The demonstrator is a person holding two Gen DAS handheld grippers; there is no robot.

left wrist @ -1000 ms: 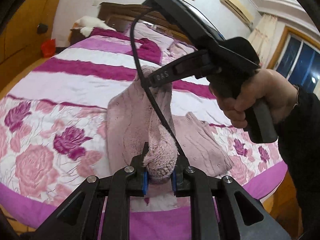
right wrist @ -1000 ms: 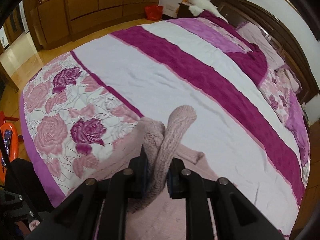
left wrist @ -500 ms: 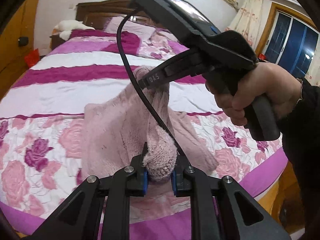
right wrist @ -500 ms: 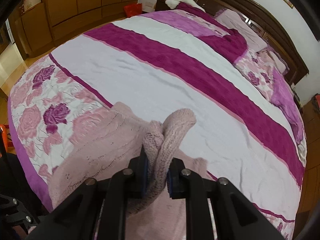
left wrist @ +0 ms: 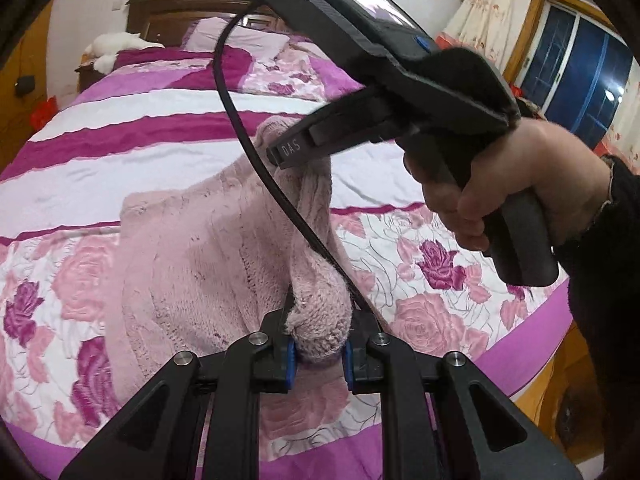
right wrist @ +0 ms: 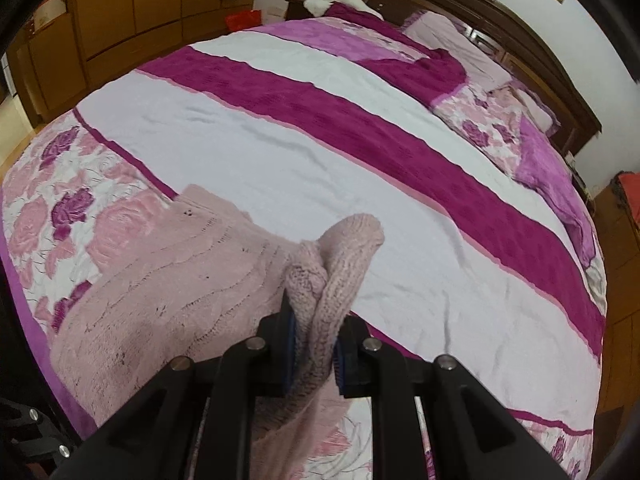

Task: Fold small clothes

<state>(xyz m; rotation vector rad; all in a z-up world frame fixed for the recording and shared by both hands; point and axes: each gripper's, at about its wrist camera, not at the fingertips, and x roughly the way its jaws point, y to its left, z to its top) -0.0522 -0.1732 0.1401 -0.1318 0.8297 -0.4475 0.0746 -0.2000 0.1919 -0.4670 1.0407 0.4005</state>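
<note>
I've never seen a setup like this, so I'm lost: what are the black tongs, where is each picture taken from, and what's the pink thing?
No robot here: a person holds a trigger-handled gripper in each hand, each carrying a camera looking along its fingers. One picture comes from the left gripper, which also shows the right hand squeezing its tool. The other comes from the right gripper. Both are shut on a pink knitted sweater, each pinching a bunched part, while the rest drapes onto the floral bedspread.

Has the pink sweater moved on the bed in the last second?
Yes. The pink sweater, clamped by both grippers, has spread up the bed; its far edge now reaches the white stripe.
</note>
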